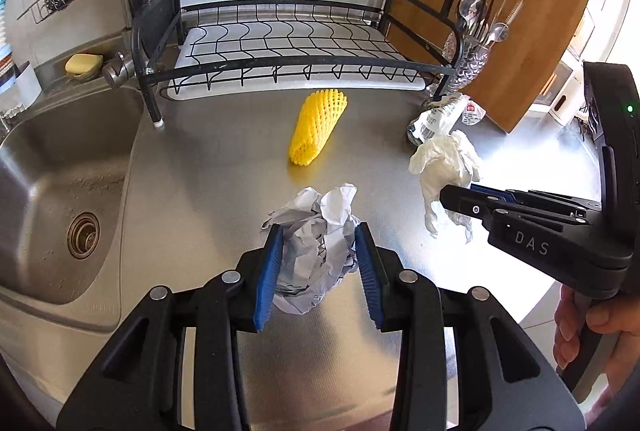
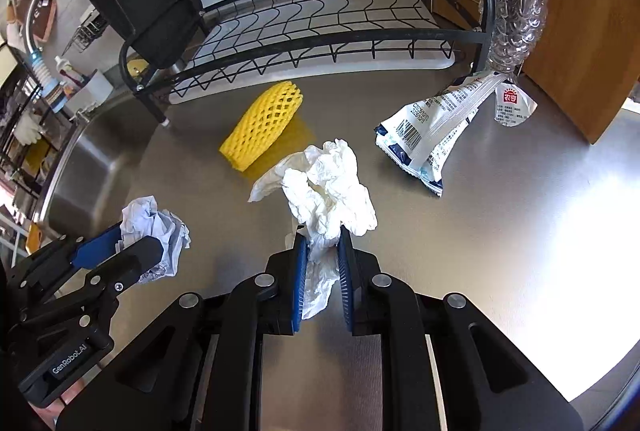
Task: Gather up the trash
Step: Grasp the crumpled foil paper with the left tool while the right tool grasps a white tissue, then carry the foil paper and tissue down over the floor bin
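On my left wrist view, my left gripper (image 1: 316,243) has its blue pads on either side of a crumpled ball of paper (image 1: 316,231), pinching it just above the steel counter (image 1: 224,171). My right gripper (image 2: 323,243) has its pads pressed onto the lower end of a crumpled white tissue (image 2: 328,183), whose bulk billows out past the fingertips. From the left camera that tissue sits at about 2 o'clock of the paper ball, with the right gripper reaching in from 3 o'clock. A yellow foam net sleeve (image 1: 318,127) lies on the counter at 12 o'clock, in front of the black dish rack (image 1: 280,43). An empty snack wrapper (image 2: 432,135) lies at 1 o'clock in the right view, near a glass cutlery holder (image 2: 516,27). The sink (image 1: 60,183) is at 9 o'clock.
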`<state>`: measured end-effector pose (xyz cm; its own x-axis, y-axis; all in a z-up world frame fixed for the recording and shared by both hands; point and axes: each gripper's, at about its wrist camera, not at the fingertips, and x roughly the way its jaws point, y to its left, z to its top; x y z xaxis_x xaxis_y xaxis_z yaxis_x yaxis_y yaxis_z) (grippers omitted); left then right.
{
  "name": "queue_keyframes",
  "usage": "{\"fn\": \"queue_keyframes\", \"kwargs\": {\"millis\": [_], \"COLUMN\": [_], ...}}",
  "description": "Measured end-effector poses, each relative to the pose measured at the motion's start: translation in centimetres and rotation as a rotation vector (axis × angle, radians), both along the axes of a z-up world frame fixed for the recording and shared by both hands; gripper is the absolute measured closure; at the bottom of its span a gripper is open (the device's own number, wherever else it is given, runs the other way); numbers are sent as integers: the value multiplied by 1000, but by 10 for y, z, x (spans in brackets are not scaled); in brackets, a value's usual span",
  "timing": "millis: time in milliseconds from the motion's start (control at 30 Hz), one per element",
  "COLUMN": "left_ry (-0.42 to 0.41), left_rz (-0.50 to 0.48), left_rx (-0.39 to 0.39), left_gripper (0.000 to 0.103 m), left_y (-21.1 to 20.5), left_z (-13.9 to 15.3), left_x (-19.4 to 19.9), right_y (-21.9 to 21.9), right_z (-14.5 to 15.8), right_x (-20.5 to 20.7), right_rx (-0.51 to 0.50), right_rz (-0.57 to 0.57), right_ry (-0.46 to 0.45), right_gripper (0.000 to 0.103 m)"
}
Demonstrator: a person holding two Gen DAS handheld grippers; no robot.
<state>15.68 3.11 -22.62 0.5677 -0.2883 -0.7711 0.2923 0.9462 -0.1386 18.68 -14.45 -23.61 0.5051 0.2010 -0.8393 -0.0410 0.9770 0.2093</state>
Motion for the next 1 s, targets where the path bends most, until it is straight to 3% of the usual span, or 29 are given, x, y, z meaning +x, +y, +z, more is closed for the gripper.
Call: {"fn": "queue_keyframes", "kwargs": {"millis": [233, 467, 767, 1000], "left_ry": [-22, 4, 144, 275], "left_rz": [-13, -25, -14, 20], "left_rx": [0, -15, -28, -3], "left_gripper": [68, 68, 68, 68], "left_y": [13, 23, 28, 30], "left_z": [13, -3, -67, -144], "left_x": [-70, -143, -202, -210], "right_y": [12, 22, 25, 21], "right_z": [16, 14, -36, -101], "right_x": [-64, -140, -220, -237], "right_rx": [2, 8, 23, 28], "right_rz": [-6, -9, 6, 6], "right_ry": [-24, -12, 112, 250], "right_gripper": [87, 87, 87, 87]}}
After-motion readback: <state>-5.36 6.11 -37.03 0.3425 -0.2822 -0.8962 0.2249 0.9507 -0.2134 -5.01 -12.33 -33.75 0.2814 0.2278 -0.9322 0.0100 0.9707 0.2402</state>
